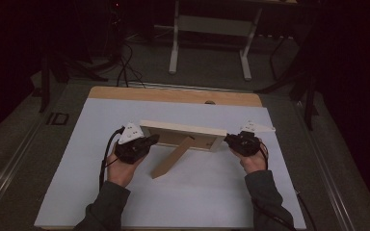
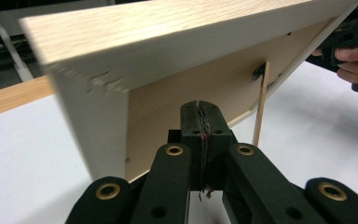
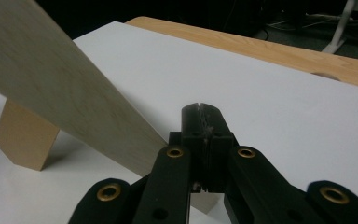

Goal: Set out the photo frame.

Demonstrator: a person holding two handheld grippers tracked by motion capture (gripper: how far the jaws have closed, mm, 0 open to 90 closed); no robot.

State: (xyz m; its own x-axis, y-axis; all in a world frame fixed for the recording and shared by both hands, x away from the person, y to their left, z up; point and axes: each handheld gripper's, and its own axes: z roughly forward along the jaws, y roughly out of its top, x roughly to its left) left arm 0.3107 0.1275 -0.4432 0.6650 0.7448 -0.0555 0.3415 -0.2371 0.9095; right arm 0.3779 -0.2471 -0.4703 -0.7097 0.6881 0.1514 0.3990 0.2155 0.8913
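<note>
A light wooden picture frame (image 1: 183, 131) stands leaning on the white table top, its back towards me, propped by a wooden easel leg (image 1: 171, 161). My left gripper (image 1: 151, 139) sits at the frame's left end, jaws shut with nothing between them. In the left gripper view its tips (image 2: 200, 105) point at the frame's brown back board (image 2: 177, 93), close to it; contact cannot be told. My right gripper (image 1: 229, 139) is at the frame's right end, also shut and empty. In the right gripper view the frame's edge (image 3: 42, 70) slants past the left of the gripper (image 3: 200, 109).
The white sheet (image 1: 197, 192) covers a wooden table whose bare edge (image 1: 173, 95) shows at the back. A white desk stand (image 1: 209, 29) and cables stand on the dark floor beyond. The other hand (image 2: 354, 60) shows at the far right of the left gripper view.
</note>
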